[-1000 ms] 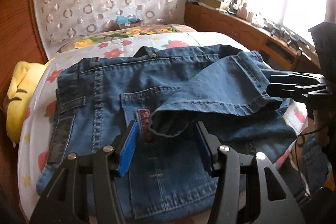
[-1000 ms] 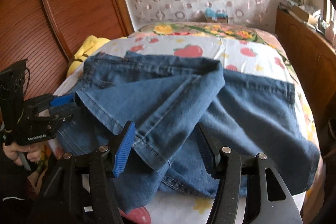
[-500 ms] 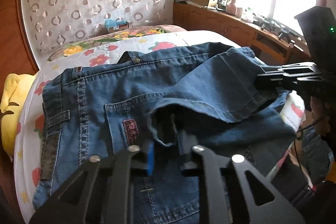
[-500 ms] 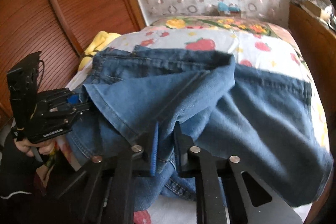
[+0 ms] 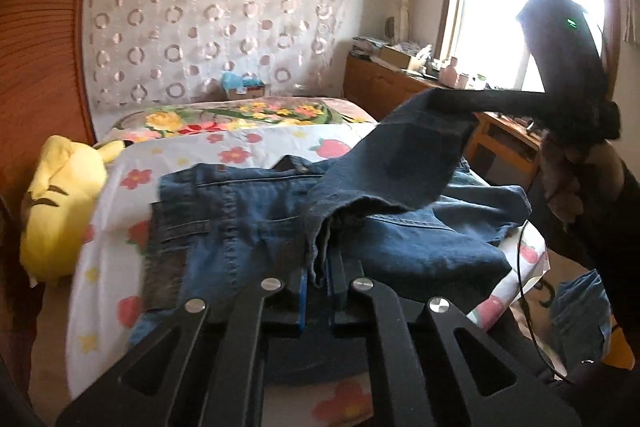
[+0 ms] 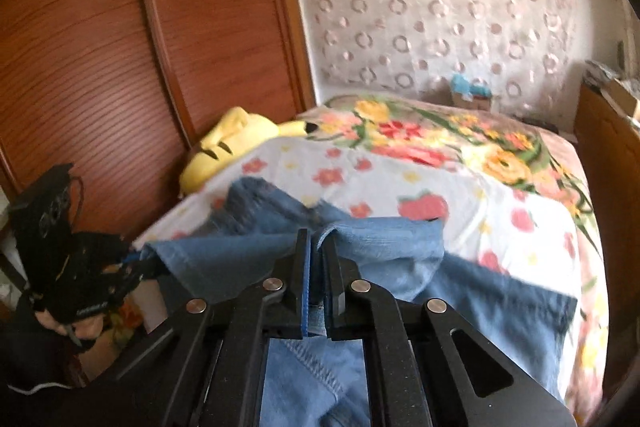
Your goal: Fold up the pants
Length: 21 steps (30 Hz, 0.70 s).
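Note:
Blue jeans (image 5: 224, 219) lie waist-up on the flowered bed sheet (image 5: 132, 155). One leg is folded back over them, and its hem (image 5: 400, 167) hangs in the air between both grippers. At the bottom of the left wrist view, my left gripper (image 5: 318, 275) is shut on the near corner of that hem. My right gripper (image 5: 434, 99) pinches the far corner, higher up against the window. In the right wrist view, my right gripper (image 6: 316, 243) is shut on the hem edge (image 6: 224, 259), and my left gripper (image 6: 138, 261) holds the other end at the left.
A yellow plush toy (image 5: 60, 203) lies at the bed's left edge against the wooden wardrobe (image 6: 100, 47). A wooden cabinet (image 5: 384, 91) with clutter runs under the window on the right. A person's hand (image 5: 560, 187) holds the right gripper.
Both grippers were open around the leg hem; they have shut on it and risen, lifting the hem off the jeans and stretching it between them.

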Available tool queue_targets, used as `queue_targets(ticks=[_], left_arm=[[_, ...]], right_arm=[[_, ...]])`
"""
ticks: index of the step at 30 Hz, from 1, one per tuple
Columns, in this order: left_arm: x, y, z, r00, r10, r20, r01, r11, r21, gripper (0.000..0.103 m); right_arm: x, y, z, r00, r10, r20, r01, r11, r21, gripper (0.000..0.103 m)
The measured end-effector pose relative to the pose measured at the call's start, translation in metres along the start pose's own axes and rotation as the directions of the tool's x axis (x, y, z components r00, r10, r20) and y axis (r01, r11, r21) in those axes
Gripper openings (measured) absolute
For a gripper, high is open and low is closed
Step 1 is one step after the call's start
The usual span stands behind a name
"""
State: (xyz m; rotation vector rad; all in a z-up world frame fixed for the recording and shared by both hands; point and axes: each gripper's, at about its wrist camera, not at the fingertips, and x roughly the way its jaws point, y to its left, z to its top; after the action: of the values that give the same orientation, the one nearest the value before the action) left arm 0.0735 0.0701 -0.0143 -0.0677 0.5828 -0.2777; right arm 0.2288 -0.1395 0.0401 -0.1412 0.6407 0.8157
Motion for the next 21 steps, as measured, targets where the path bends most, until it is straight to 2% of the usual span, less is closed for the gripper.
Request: queue_targets(ticks=[4, 8, 15, 21], left_arm=[[-0.012, 0.015, -0.008, 0.999, 0.032, -0.002, -0.032, 0.999, -0.016, 0.003], [-0.008, 0.029, -0.021, 0.998, 0.063, -0.032, -0.064, 0.997, -0.046, 0.003], [-0.003, 0.049, -0.041, 0.995, 0.077, -0.065, -0.083, 0.993, -0.086, 0.003], [0.003, 0.059, -0.050, 0.991, 0.092, -0.095, -0.101, 0.990, -0.101, 0.003]], right_arm=[[0.029, 0.014, 0.019, 0.999, 0.041, -0.017, -0.041, 0.999, -0.013, 0.002], [0.072, 0.029, 0.036, 0.994, 0.094, -0.059, -0.094, 0.996, 0.003, 0.002], [0.141, 0.048, 0.052, 0.991, 0.067, -0.114, -0.071, 0.997, -0.032, 0.002], [0.186, 0.049, 0.057, 0.987, 0.051, -0.155, -0.053, 0.999, -0.005, 0.002]])
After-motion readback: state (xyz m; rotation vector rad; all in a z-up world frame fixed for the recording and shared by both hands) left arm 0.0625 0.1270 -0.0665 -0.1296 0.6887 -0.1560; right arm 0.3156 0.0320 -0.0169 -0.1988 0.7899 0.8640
